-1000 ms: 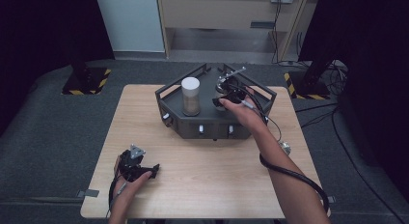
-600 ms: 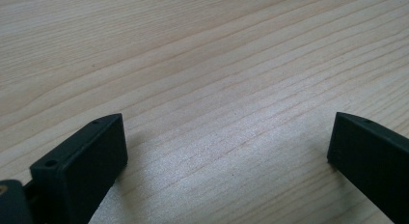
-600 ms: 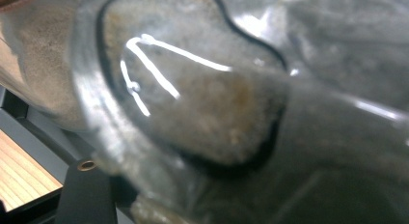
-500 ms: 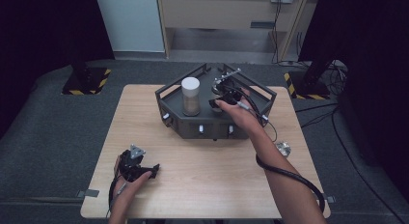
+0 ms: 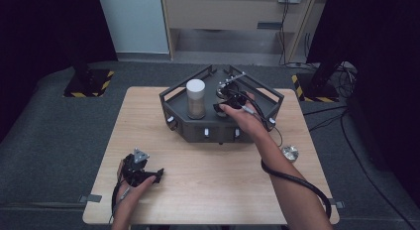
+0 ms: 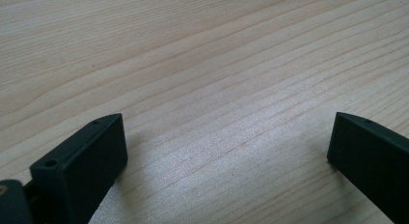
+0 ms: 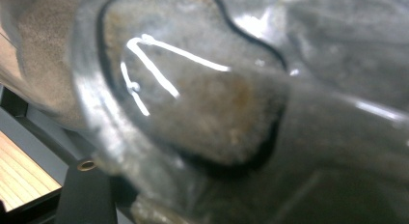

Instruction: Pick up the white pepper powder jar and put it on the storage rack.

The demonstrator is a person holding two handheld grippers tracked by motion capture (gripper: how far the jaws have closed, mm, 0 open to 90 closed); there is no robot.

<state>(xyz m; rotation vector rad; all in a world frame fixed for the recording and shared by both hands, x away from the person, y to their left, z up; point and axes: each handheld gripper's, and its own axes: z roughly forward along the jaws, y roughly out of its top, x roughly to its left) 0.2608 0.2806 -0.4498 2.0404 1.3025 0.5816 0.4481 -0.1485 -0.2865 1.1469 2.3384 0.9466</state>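
A dark angular rack [image 5: 178,122] stands at the far middle of the wooden table [image 5: 223,190]. In its left part stands a jar with a white lid [image 5: 195,98] and brownish contents. My right gripper [image 5: 224,104] reaches into the rack's middle and is shut on an open clear jar [image 5: 221,93]. In the right gripper view that jar [image 7: 193,113] is pressed close and holds brown grains; one black finger [image 7: 87,195] shows at the lower left. My left gripper [image 5: 157,174] rests on the table near the front left, open, with bare wood between its jaws [image 6: 226,142].
A round silver lid [image 5: 289,152] lies on the table to the right of the rack, beside my right forearm. The gripper's black cable [image 5: 297,180] loops under that forearm. Dark carpet surrounds the table.
My right hand has shifted slightly to the left over the rack with the jar still in its grip. The left gripper has not moved.
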